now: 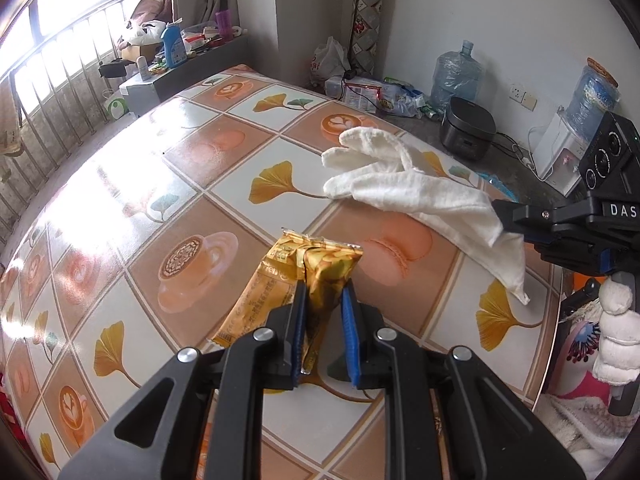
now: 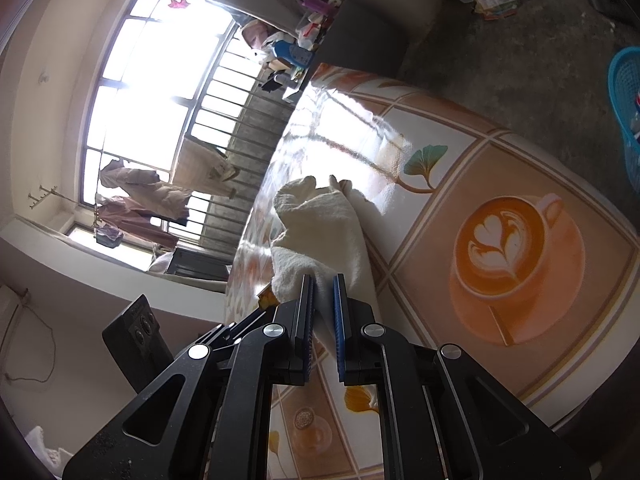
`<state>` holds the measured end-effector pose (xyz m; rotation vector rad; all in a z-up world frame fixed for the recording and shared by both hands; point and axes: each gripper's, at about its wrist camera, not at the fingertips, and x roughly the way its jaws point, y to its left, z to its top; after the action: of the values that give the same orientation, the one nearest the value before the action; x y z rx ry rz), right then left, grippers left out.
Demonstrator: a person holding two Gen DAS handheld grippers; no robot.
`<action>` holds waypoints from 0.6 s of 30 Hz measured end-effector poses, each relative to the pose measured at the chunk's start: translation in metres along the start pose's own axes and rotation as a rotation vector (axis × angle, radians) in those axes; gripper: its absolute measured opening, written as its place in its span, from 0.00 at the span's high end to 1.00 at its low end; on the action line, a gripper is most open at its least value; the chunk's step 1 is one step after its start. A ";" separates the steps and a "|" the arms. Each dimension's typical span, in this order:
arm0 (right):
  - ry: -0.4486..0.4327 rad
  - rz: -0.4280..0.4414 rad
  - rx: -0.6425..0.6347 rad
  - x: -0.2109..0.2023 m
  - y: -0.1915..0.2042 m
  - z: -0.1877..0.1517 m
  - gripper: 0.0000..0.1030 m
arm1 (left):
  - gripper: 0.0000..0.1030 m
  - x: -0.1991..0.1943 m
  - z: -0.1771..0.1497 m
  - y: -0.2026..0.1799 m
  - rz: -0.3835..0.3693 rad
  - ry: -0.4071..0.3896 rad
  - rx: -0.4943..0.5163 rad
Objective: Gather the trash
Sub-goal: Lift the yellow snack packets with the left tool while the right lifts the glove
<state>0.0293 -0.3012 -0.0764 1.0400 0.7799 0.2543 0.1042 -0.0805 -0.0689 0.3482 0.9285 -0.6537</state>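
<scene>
A gold snack wrapper (image 1: pixel 308 272) stands up between the blue pads of my left gripper (image 1: pixel 326 300), which is shut on it just above the patterned table (image 1: pixel 160 184). A white cloth glove (image 1: pixel 404 184) hangs over the table's right side, held at its cuff by my right gripper (image 1: pixel 500 216), which comes in from the right. In the right wrist view the same glove (image 2: pixel 320 220) runs forward from my right gripper (image 2: pixel 323 292), whose pads are closed on it. A corner of the gold wrapper (image 2: pixel 266 300) peeks out at the left.
A blue plastic basket (image 2: pixel 626 116) stands on the floor beyond the table's edge. A dark rice cooker (image 1: pixel 468 128), water jugs (image 1: pixel 456 74) and littered bags (image 1: pixel 360 88) sit on the floor by the far wall. A cluttered ledge (image 1: pixel 172 52) lies under the window.
</scene>
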 end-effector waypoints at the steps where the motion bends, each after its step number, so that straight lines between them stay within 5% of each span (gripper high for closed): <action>1: -0.002 0.003 0.000 -0.002 0.000 -0.001 0.92 | 0.84 0.000 0.001 -0.001 0.005 0.002 0.003; 18: -0.001 0.159 0.096 -0.025 -0.013 0.011 0.93 | 0.85 -0.005 0.006 -0.006 0.024 -0.003 0.003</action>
<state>0.0167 -0.3284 -0.0727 1.1946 0.7142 0.3553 0.1018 -0.0867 -0.0617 0.3601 0.9188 -0.6332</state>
